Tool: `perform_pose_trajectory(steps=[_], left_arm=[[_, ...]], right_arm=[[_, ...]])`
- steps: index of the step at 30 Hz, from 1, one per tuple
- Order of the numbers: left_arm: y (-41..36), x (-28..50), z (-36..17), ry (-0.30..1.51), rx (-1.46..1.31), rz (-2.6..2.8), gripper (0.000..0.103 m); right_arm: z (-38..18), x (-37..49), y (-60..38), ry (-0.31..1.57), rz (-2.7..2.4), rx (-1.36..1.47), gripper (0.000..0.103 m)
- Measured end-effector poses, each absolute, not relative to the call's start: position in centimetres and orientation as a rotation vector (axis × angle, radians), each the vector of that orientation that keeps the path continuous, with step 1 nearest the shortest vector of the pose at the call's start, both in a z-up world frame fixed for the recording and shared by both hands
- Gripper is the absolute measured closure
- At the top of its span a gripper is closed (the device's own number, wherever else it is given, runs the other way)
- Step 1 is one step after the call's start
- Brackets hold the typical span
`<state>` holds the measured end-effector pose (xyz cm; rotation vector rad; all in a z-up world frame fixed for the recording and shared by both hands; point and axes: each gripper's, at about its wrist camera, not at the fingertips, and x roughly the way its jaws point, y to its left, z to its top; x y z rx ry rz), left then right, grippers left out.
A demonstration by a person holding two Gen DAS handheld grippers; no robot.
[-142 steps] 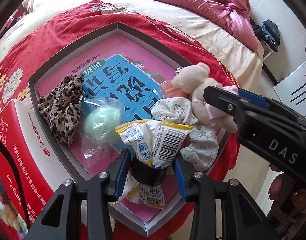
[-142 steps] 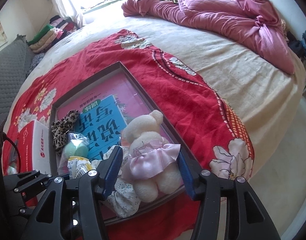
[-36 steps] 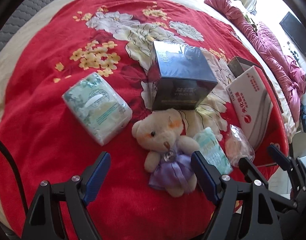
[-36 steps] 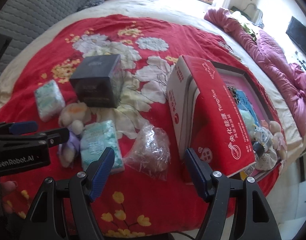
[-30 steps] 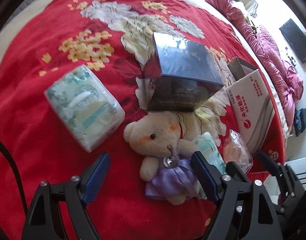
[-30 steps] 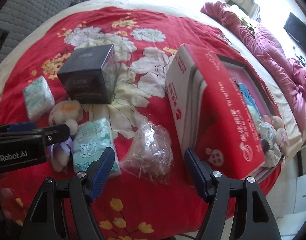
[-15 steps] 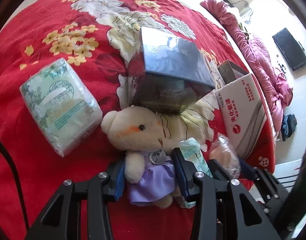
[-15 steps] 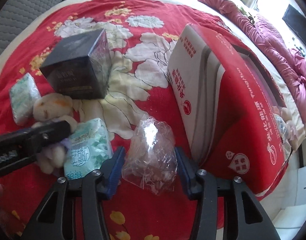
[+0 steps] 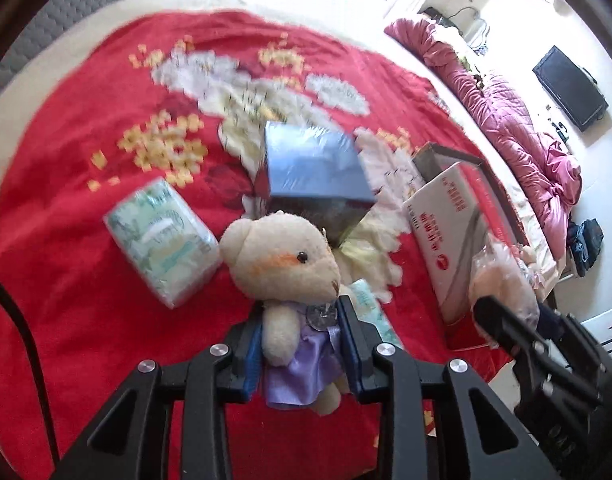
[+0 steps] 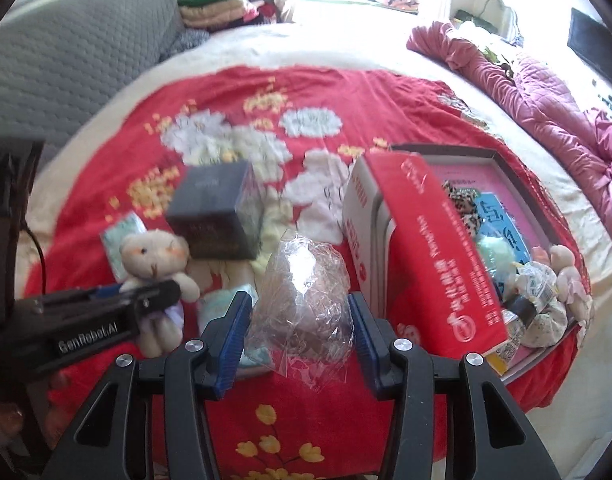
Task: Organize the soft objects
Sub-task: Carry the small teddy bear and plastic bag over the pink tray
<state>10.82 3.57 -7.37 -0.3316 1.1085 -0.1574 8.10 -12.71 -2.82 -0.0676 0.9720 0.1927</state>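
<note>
The plush cream teddy bear (image 9: 282,264) in a shiny purple dress is pinched at its body by the left gripper (image 9: 302,344), whose jaws have just been closing, above the red flowered blanket (image 9: 66,240). The right gripper (image 10: 300,328) clamps a crinkly clear plastic bag (image 10: 304,296), beside the red carton (image 10: 438,240)

The left tongs (image 9: 300,342) have just closed on the cream teddy bear (image 9: 284,264) in its purple dress, above the red blanket (image 9: 66,280).
</note>
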Motion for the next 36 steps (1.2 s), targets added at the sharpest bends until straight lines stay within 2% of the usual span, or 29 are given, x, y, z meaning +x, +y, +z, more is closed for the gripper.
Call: perform_pose_trajectory(steps=[6, 17, 36], left_arm=[[1.9, 9.1, -2.5, 1.008, -0.214, -0.133, 0.069], [-2.6, 7.8, 2.2, 0.945, -0.133, -0.176, 0.069], [-17.2, 9.5, 4.3, 0.939, 0.040, -0.374, 0.069]], right_arm=[[1.0, 7.2, -15.5, 0.896, 0.193, -0.002, 0.053], [4.9, 5.9, -22.4, 0.813, 0.162, 0.105, 0.053], [7.7, 3.6, -38.3, 0.707, -0.055, 0.243, 0.053]])
